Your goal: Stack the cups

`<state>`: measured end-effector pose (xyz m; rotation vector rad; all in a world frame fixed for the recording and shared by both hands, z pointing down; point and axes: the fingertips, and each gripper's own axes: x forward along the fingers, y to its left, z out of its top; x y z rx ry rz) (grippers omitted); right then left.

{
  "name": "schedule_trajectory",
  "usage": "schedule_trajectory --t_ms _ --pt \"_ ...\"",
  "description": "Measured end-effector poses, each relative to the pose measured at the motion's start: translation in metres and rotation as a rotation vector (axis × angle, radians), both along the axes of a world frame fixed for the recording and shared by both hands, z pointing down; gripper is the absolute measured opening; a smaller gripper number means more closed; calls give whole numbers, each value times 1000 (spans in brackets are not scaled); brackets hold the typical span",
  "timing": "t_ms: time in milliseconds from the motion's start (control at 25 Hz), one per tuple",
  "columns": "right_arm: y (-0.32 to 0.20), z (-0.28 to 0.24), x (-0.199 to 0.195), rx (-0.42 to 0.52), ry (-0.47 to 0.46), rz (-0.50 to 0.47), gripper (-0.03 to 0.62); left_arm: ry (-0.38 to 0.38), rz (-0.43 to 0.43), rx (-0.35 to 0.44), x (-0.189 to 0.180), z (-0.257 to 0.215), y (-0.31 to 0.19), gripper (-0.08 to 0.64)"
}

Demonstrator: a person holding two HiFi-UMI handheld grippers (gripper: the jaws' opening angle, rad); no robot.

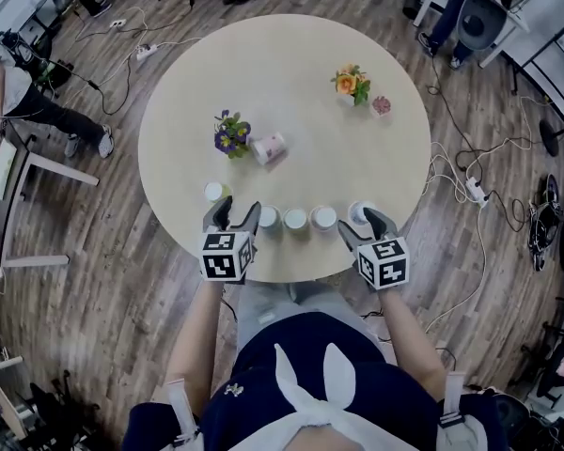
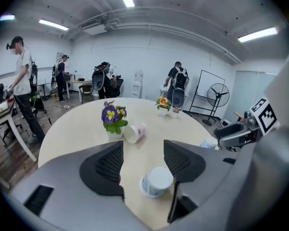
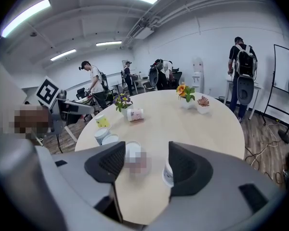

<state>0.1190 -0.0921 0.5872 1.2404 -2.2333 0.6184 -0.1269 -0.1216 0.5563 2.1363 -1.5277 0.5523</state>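
Cups (image 1: 296, 219) stood in a row on the desk (image 1: 291, 64), on the person's side of the purple flower pot (image 1: 231, 134); a tipped cup (image 1: 270, 148) lay just beside that pot. Left gripper (image 1: 234, 213) and right gripper (image 1: 363, 225) both hung released, each with a cup between or beside its spread jaws but untouched. Doing it well probably meant centring one cup squarely between the jaws, clenching gently on its wall, then lifting straight so the neighbours stayed put
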Motion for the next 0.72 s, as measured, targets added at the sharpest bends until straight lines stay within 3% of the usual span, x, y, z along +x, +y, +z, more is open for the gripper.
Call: schedule_trajectory --t_ms 160,280,560,720 --pt "-2 2 6 -4 -2 19 270 -75 86 54 9 -34 -42 265" --pt "-2 2 4 -21 -27 38 270 -126 177 45 23 -46 -69 265" --pt "-8 -8 -2 -15 -76 71 271 -363 475 -46 67 -33 -109 265" --pt "-9 -10 -1 -16 -90 92 272 -434 572 -158 84 -3 -128 265"
